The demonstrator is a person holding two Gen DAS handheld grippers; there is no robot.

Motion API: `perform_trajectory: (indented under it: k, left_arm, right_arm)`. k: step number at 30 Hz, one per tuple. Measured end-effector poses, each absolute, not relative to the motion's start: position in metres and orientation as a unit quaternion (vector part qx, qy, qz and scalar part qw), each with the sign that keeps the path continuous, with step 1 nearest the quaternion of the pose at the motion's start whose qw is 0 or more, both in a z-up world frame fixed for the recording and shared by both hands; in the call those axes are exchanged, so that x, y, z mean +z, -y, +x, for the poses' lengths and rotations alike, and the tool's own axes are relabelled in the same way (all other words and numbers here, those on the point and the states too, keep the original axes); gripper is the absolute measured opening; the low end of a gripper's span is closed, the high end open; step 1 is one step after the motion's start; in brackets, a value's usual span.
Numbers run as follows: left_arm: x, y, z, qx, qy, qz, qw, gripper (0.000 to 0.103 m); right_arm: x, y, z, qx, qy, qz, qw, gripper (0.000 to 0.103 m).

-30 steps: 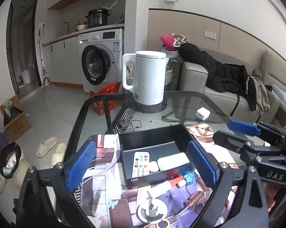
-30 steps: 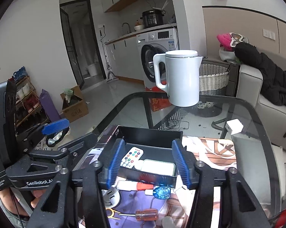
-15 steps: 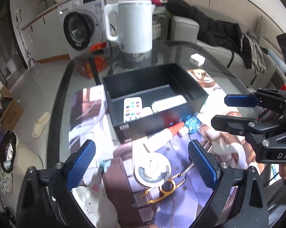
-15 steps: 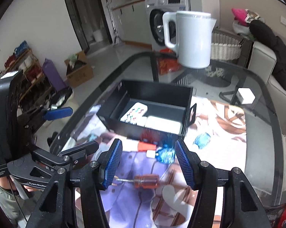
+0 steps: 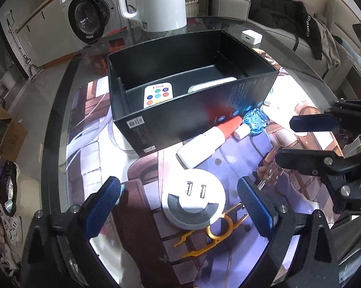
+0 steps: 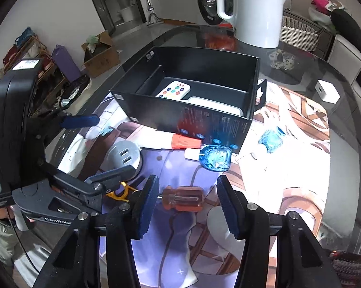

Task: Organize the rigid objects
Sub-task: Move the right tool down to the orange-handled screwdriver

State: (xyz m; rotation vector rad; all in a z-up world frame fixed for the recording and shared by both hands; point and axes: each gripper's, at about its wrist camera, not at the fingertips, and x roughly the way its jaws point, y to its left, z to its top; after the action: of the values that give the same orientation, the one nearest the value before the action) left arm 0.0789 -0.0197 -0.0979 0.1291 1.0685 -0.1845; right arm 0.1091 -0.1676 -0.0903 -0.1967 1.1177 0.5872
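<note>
A black open box (image 5: 187, 117) (image 6: 197, 120) on a printed mat holds a white remote with coloured buttons (image 5: 158, 94) (image 6: 173, 90) and a white case (image 6: 214, 105). My left gripper (image 5: 178, 201) is open above a round grey USB hub (image 5: 194, 199) (image 6: 125, 154) and a yellow clip (image 5: 215, 232). My right gripper (image 6: 186, 202) is open, its blue pads either side of an orange-handled screwdriver (image 6: 182, 198). A white tube with a red cap (image 5: 205, 141) (image 6: 173, 141) and a blue crystal piece (image 5: 255, 121) (image 6: 215, 157) lie before the box.
A white kettle (image 5: 154, 0) (image 6: 251, 9) stands behind the box on the glass table (image 6: 348, 168). A white charger cube (image 6: 328, 93) (image 5: 252, 37) sits at the back right. A second blue piece (image 6: 271, 140) lies right of the box. The table edge curves at left.
Both grippers have tilted down and moved nearer the mat. The left now hangs over the USB hub, the right straddles the screwdriver handle. Both stayed open.
</note>
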Motion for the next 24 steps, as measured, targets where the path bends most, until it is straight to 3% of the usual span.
perform_trajectory:
  k: [6,11,16,24]
  left_arm:
    - [-0.104,0.024,0.081,-0.094,-0.516,0.068,0.849,0.096]
    - [-0.103,0.023,0.084,-0.095,-0.518,0.066,0.848,0.096]
    - [-0.105,0.023,0.086,-0.094,-0.521,0.073,0.845,0.094]
    - [-0.108,0.02,0.087,-0.092,-0.527,0.073,0.841,0.094]
  right_arm:
    - [-0.102,0.17,0.113,0.266,-0.534,-0.099,0.797,0.043]
    - [-0.079,0.166,0.102,0.295,-0.476,-0.133,0.818,0.043]
    - [-0.078,0.149,0.081,0.37,-0.464,-0.194,0.781,0.043]
    - [-0.106,0.143,0.084,0.371,-0.48,-0.24,0.758,0.054]
